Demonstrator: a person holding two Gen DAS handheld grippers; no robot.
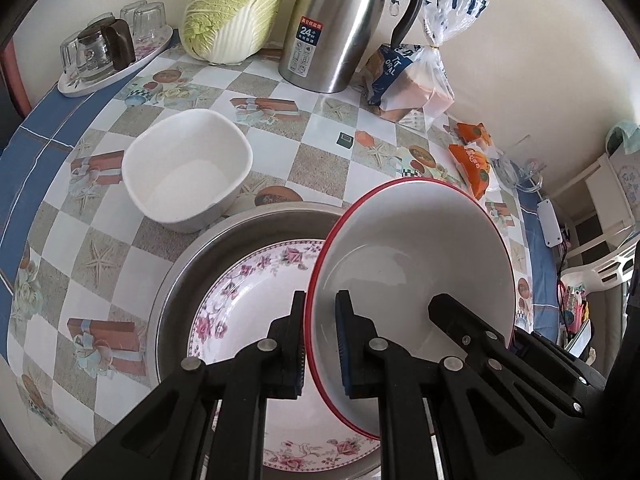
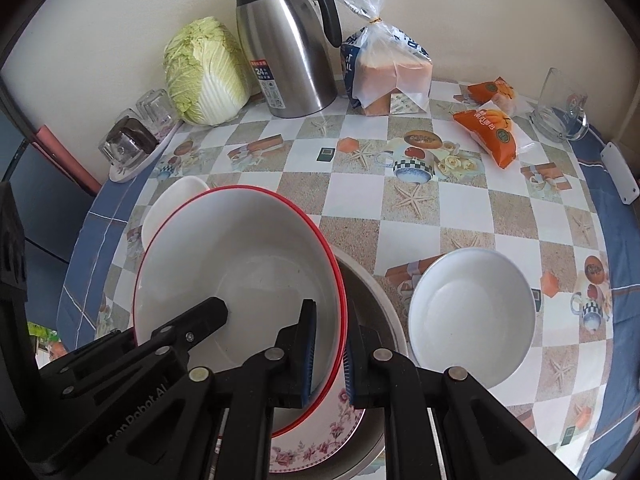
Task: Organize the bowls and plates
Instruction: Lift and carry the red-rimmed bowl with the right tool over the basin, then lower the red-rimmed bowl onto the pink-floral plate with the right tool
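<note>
Round bowl (image 2: 472,316) shows only rightward.

A home kitchen table: patterned oilcloth (image 2: 400,208), cabbage (image 2: 204,72), steel thermos jug (image 2: 288,52), bagged bread (image 2: 388,76), upturned glasses (image 1: 120,36).

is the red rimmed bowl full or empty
Empty: the red rimmed bowl shows a bare white inside in both views, while the left gripper and right gripper clamp its rim.
</note>
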